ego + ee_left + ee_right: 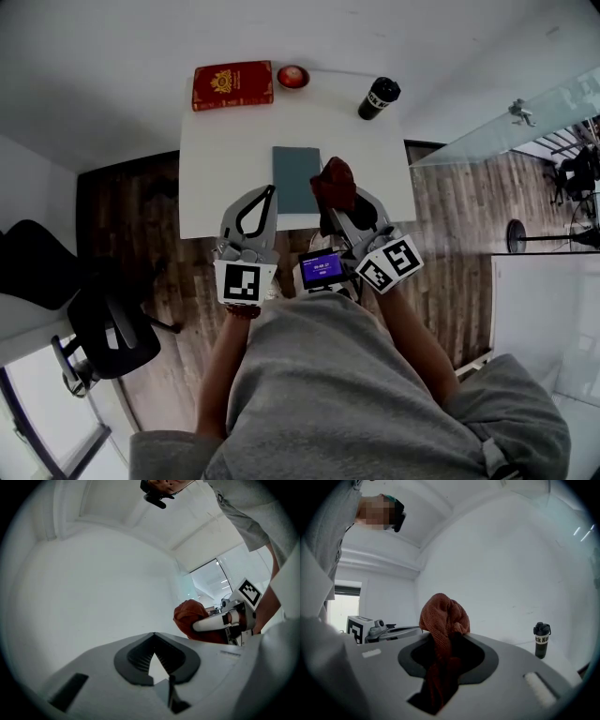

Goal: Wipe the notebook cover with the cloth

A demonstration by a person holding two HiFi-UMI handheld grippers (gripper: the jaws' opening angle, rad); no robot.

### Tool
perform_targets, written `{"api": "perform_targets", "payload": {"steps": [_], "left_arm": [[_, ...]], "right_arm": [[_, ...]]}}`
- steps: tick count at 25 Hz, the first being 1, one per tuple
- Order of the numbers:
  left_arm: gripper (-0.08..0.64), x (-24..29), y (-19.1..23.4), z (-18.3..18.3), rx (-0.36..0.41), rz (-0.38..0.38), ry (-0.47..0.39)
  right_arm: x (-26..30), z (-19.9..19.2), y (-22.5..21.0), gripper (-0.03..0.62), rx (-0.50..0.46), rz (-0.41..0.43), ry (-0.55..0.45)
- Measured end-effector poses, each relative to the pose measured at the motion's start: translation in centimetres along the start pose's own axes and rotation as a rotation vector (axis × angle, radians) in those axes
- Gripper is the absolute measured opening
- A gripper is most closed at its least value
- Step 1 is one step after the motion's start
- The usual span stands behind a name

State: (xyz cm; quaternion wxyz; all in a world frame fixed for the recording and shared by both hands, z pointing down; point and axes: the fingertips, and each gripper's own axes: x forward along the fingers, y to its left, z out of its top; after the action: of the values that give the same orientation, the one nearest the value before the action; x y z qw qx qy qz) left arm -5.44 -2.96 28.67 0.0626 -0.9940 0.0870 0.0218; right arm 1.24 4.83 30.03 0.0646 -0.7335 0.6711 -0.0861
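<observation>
- One view only, the head view, shows the notebook [296, 178]. Both gripper views look past it at white wall.
- Left gripper [271, 190], by the table's [225, 150] front edge, has its jaws fully together with nothing in them.
- Right gripper [339, 202] has its jaws nearly closed, pinching the bunched rust-red cloth [334, 181] at the notebook's right edge. Can't tell if they touch.
- Notebook lies flat between the grippers, long axis pointing away from the person.
- Black bottle [379, 97] stands at the far right, and the right gripper view catches it too.
</observation>
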Motion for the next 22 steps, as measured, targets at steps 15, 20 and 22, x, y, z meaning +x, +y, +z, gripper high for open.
{"api": "perform_targets", "payload": {"steps": [15,20,22], "left_arm": [[0.003,-0.5,0.5,-1.2,-0.006,0.011,0.032],[0.003,-0.5,0.3,-1.5,-0.013,0.011,0.042],[0.003,-0.5,0.2,-1.5,-0.012,0.012,0.038]], "right_arm": [[1.3,-1.2,0.9,0.112,-0.023,0.031,0.044],[1.2,-1.1,0.8,0.112,-0.022,0.034,0.042],[1.2,-1.1,0.8,0.112,-0.021,0.035,0.042]]}}
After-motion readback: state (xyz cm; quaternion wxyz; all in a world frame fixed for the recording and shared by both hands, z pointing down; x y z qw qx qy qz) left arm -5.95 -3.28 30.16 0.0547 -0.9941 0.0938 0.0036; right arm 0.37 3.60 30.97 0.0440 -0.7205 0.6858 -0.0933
